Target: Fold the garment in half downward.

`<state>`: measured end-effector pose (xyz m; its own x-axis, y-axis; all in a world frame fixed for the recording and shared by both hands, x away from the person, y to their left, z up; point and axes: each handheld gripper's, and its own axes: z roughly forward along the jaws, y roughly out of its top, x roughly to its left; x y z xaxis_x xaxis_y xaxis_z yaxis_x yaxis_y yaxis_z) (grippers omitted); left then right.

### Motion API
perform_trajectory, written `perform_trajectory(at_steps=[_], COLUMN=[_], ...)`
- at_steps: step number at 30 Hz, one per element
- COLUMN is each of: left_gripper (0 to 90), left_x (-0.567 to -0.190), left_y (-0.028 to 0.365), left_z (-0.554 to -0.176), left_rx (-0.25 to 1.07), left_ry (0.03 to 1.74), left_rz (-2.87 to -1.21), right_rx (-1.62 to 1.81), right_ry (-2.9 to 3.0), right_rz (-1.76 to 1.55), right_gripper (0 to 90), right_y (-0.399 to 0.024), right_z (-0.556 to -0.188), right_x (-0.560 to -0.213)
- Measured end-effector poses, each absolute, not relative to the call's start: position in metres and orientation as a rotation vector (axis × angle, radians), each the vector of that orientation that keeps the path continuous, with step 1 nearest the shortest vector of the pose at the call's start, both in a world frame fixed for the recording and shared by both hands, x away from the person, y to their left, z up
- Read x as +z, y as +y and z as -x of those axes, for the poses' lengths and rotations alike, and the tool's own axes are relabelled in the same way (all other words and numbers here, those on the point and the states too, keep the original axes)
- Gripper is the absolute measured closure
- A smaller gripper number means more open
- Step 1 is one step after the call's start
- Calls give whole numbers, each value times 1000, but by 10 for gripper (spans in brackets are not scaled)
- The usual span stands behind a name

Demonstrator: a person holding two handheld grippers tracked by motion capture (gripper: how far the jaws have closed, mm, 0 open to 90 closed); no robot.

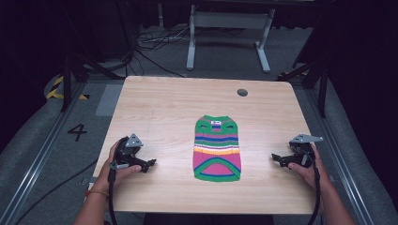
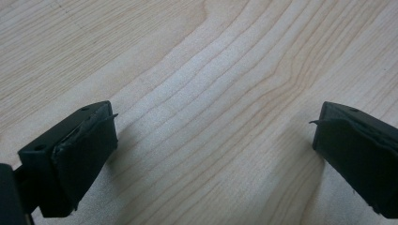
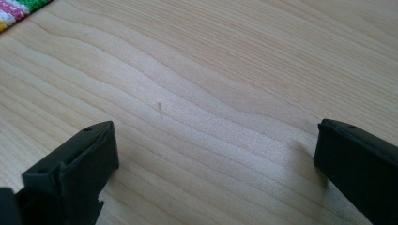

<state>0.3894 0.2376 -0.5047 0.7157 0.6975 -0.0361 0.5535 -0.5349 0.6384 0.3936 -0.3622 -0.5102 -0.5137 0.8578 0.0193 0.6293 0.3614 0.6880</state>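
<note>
1. The small striped knit sweater, a sleeveless one that looks sized for a pet, lies flat in the middle of the wooden table. Its green neck points to the far edge and its green hem to the near edge.
2. The left gripper rests on the table well to the left of the sweater. Its jaws stand wide apart with only bare wood between them.
3. The right gripper sits well to the right of the sweater, jaws likewise wide and holding nothing. In the right gripper view a corner of the knit shows beyond its jaws.
4. The step in hand looks like the approach for a fold. Bring both grippers in toward the sweater together, low and level.
5. Take matching points on the sweater's two sides, such as the hem corners, so the fabric lifts evenly.
6. Slide one jaw under the knit edge before closing, or the pads may catch only the top layer.
7. Keep the cables clear of the sweater.
</note>
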Motion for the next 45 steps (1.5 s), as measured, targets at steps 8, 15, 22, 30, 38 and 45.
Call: perform_trajectory(at_steps=[8, 15, 22, 30, 38, 45], left_gripper=[4, 4, 11, 226, 266, 318], left_x=[-505, -505, -504, -498, -490, -481], left_y=[238, 238, 238, 238, 226, 201], left_z=[-389, -389, -391, -396, -411, -433], left_rx=[295, 295, 320, 313, 241, 242], left_ry=[947, 947, 1001, 1058, 1001, 928], left_rz=[-2282, -2282, -2262, -2201, -2222, -2235], right_rx=[925, 925, 929, 948, 967, 983], right_ry=[2284, 2284, 2287, 2292, 2327, 2371], right_rz=[-1308, -1308, -1300, -1282, -1267, -1204], right_gripper=[3, 2, 11, 223, 342, 417], right_y=[-362, -362, -363, -365, -356, -332], right_z=[-393, -393, -393, -392, -404, -425], right_x=[-510, -510, -510, -505, -489, -477])
